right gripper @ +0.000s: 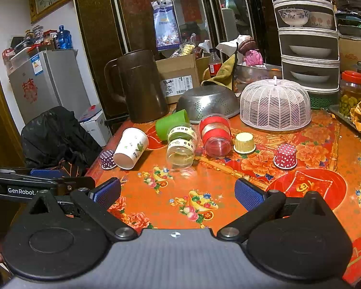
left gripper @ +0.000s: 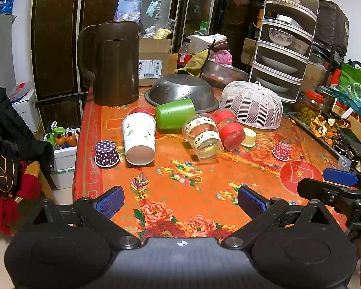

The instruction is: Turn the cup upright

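Note:
Several cups lie on their sides mid-table: a white paper cup (left gripper: 139, 139) (right gripper: 131, 147), a green cup (left gripper: 175, 113) (right gripper: 171, 123), a clear cup with printed bands (left gripper: 203, 136) (right gripper: 182, 144) and a clear cup with red bands (left gripper: 229, 130) (right gripper: 215, 132). Small paper cups stand upside down: purple dotted (left gripper: 106, 153) (right gripper: 107, 159), yellow (left gripper: 249, 137) (right gripper: 244, 142), red dotted (left gripper: 282, 150) (right gripper: 285, 156). My left gripper (left gripper: 180, 202) is open and empty, short of the cups. My right gripper (right gripper: 178, 193) is open and empty too; it also shows at the right edge of the left wrist view (left gripper: 334, 185).
A dark brown pitcher (left gripper: 113, 62) stands at the back left, an upturned steel colander (left gripper: 181, 91) and a white mesh food cover (left gripper: 252, 104) behind the cups. A tiered dish rack (left gripper: 286, 41) and jars line the right. The table's left edge (left gripper: 80, 159) drops off.

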A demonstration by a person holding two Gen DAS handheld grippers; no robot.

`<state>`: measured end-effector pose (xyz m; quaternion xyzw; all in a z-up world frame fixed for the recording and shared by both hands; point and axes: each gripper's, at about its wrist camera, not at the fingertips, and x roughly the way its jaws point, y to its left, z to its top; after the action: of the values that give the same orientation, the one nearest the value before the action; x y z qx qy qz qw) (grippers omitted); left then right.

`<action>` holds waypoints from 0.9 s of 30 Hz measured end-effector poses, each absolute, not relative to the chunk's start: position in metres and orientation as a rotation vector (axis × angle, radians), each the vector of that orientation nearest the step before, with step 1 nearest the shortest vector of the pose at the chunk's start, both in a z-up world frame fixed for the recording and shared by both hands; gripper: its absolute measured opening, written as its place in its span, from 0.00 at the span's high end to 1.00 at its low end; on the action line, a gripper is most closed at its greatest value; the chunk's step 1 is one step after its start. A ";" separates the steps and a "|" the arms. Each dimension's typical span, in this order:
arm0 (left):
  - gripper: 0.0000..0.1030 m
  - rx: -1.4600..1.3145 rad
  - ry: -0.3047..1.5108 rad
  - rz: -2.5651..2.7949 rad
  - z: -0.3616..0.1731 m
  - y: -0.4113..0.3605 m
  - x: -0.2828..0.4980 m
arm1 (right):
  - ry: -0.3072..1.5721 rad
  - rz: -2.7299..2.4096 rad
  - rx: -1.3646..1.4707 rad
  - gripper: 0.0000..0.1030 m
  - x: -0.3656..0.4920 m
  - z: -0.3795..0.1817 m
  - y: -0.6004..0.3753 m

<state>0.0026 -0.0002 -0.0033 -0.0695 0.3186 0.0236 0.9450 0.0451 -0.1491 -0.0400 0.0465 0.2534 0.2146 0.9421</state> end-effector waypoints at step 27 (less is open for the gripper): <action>0.02 -0.140 0.670 0.054 -0.007 -0.001 0.006 | 0.527 0.439 0.097 0.01 0.044 -0.042 -0.150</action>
<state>0.0060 -0.0007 -0.0074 -0.0688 0.3286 0.0267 0.9416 0.0440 -0.1496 -0.0423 0.0477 0.2583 0.2153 0.9406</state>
